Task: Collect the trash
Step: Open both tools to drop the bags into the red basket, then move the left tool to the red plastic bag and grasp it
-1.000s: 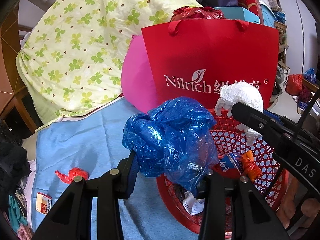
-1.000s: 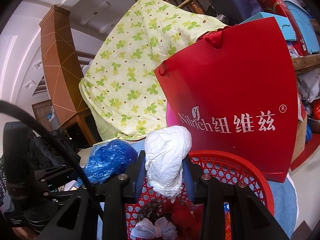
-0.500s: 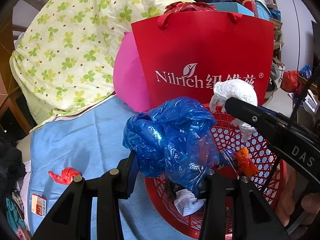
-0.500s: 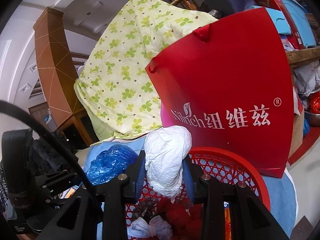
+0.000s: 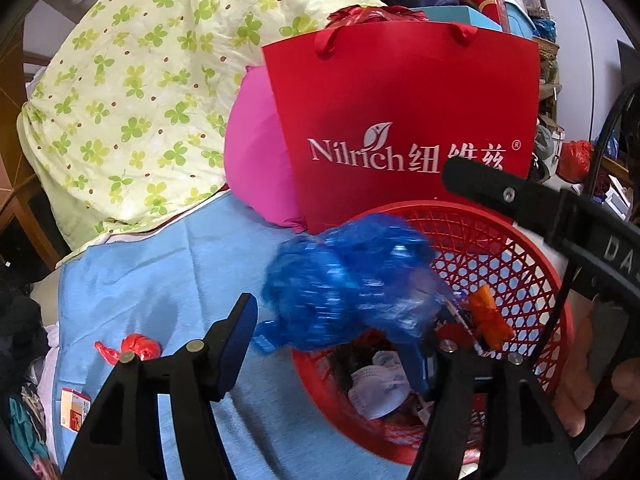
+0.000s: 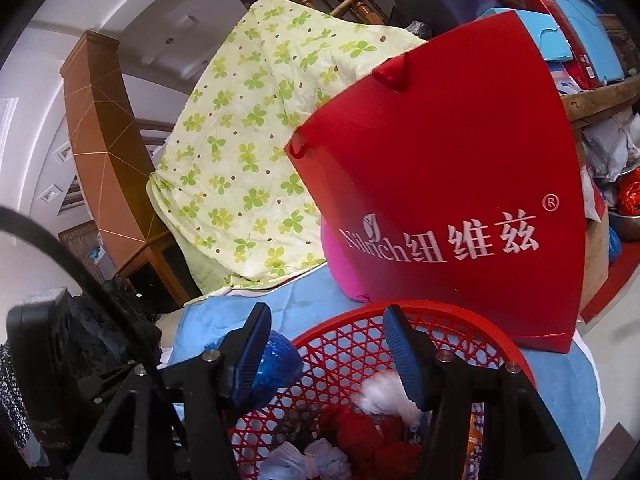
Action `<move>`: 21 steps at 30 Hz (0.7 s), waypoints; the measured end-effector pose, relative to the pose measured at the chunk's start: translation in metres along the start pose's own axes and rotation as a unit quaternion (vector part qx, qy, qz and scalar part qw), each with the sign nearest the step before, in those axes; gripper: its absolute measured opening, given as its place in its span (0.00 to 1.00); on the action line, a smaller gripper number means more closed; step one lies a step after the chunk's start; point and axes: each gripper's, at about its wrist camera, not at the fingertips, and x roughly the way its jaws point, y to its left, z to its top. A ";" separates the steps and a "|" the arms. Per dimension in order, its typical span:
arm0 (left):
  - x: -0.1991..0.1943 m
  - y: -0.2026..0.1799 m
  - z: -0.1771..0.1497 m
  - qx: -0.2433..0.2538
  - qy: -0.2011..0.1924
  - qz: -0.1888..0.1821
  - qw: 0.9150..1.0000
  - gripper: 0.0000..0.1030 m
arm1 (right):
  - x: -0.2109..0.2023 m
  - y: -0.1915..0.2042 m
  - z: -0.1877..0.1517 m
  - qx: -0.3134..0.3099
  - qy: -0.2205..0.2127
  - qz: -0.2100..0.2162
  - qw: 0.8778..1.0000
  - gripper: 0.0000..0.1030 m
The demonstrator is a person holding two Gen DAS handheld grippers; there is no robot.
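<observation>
A crumpled blue plastic bag (image 5: 352, 280), blurred, hangs over the near rim of the red mesh basket (image 5: 556, 280). It sits between the jaws of my left gripper (image 5: 326, 354), which are opening; the left pad stands clear of it. My right gripper (image 6: 328, 344) is over the basket (image 6: 340, 320), its jaws opening with nothing between them. A white bag (image 6: 384, 394) lies below in the basket among red and white trash. The blue bag (image 6: 276, 360) shows behind the right gripper's left finger. One right finger (image 5: 500, 194) crosses above the basket.
A red Nilrich paper bag (image 5: 400, 120) and a pink cushion (image 5: 256, 160) stand right behind the basket, a clover-print quilt (image 5: 140, 100) to the left. On the blue cloth (image 5: 160, 280) lie a red wrapper (image 5: 136, 346) and a small box (image 5: 74, 408). A person's hand (image 5: 580, 392) is at bottom right.
Both pairs of jaws have spread. The white bag left the right gripper and dropped into the basket. The blue bag has sagged lower and blurred between the left jaws.
</observation>
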 end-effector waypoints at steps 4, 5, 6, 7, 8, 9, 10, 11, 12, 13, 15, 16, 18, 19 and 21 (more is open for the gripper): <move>-0.003 0.021 -0.009 -0.025 0.003 0.013 1.000 0.68 | 0.004 0.010 0.002 -0.006 -0.004 0.010 1.000 0.61; -0.003 0.026 -0.011 -0.032 0.005 0.014 0.999 0.68 | 0.005 0.014 0.001 -0.008 -0.005 0.013 1.000 0.61; -0.003 0.033 -0.014 -0.040 0.007 0.016 0.999 0.68 | 0.007 0.020 0.001 -0.012 -0.005 0.017 1.000 0.61; -0.004 0.038 -0.016 -0.046 0.009 0.019 0.999 0.68 | 0.009 0.024 0.000 -0.016 -0.005 0.020 1.000 0.61; -0.005 0.045 -0.019 -0.053 0.011 0.024 0.998 0.68 | 0.010 0.028 0.000 -0.019 -0.006 0.023 1.000 0.61; -0.006 0.052 -0.023 -0.060 0.013 0.027 0.998 0.68 | 0.011 0.033 -0.001 -0.023 -0.007 0.026 0.999 0.61; -0.006 0.057 -0.025 -0.065 0.014 0.029 0.997 0.68 | 0.013 0.038 -0.002 -0.028 -0.007 0.030 0.999 0.61; -0.007 0.064 -0.029 -0.073 0.016 0.032 0.997 0.68 | 0.014 0.042 -0.002 -0.031 -0.007 0.032 0.999 0.61; -0.009 0.070 -0.034 -0.080 0.023 0.040 0.996 0.68 | 0.016 0.049 -0.004 -0.039 -0.008 0.036 0.999 0.61; -0.011 0.077 -0.039 -0.086 0.025 0.045 0.995 0.68 | 0.018 0.055 -0.005 -0.046 -0.008 0.038 0.998 0.61; -0.012 0.087 -0.046 -0.094 0.029 0.053 0.994 0.68 | 0.021 0.066 -0.009 -0.061 -0.008 0.042 0.997 0.61; -0.013 0.094 -0.050 -0.101 0.032 0.057 0.993 0.68 | 0.024 0.074 -0.012 -0.070 -0.006 0.047 0.996 0.61; -0.016 0.107 -0.058 -0.114 0.036 0.064 0.991 0.68 | 0.029 0.087 -0.017 -0.083 -0.003 0.057 0.995 0.61; -0.017 0.113 -0.062 -0.119 0.037 0.068 0.990 0.68 | 0.032 0.093 -0.020 -0.088 0.000 0.061 0.994 0.61; -0.021 0.129 -0.075 -0.131 0.042 0.082 0.987 0.68 | 0.038 0.107 -0.026 -0.095 0.007 0.071 0.993 0.61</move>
